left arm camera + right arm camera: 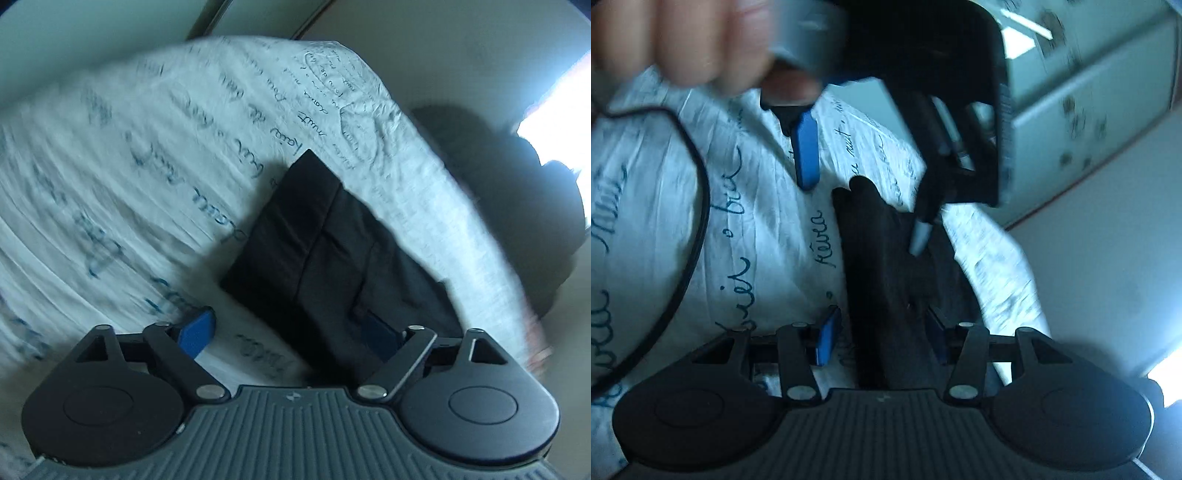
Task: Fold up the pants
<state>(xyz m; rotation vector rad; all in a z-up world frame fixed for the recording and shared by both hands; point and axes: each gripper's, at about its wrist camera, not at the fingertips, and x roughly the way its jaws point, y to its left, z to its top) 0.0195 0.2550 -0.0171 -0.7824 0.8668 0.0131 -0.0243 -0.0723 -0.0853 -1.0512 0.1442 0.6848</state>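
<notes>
Black pants [882, 258] lie between the spread right hand-held gripper [882, 339] fingers.

I count one pair of dark pants [325, 251], folded into a single bundle. One bed sheet [122, 192] with blue script lies under it. My two hand-held grippers are in view: the left hand-held gripper [291, 332] and the right hand-held gripper [884, 341] (two blue pads each). One black cable [696, 236] loops past.
</notes>
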